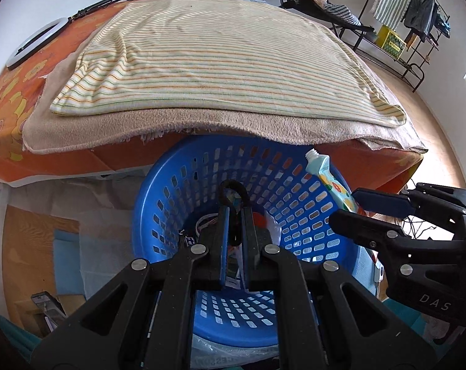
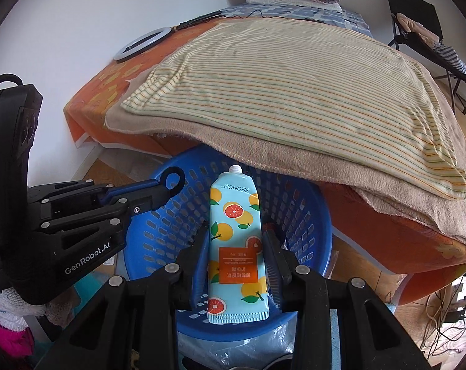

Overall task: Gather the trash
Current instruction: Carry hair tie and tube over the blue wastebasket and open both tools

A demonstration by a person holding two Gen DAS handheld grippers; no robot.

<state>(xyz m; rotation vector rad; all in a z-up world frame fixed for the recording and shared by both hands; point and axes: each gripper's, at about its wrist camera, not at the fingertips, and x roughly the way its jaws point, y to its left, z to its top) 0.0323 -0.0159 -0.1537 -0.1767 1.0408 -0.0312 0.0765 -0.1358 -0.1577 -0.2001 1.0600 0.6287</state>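
Observation:
A blue perforated plastic basket (image 1: 297,215) stands on the floor against the bed, with some trash at its bottom; it also shows in the right wrist view (image 2: 297,215). My left gripper (image 1: 234,212) is shut on a black elastic loop (image 1: 230,189) and holds it over the basket's opening. My right gripper (image 2: 236,246) is shut on a light blue hand-cream tube (image 2: 236,243) printed with oranges, its open neck pointing away, above the basket. In the left wrist view the tube (image 1: 331,182) sticks out of the right gripper (image 1: 361,208) over the basket's right rim.
A bed with an orange flowered sheet (image 1: 14,98), a beige blanket (image 2: 294,157) and a striped towel (image 1: 220,58) overhangs the basket. A ring light (image 2: 143,43) lies on the bed. A chair and a clothes rack (image 1: 396,18) stand at the right. Cables (image 2: 446,305) lie on the floor.

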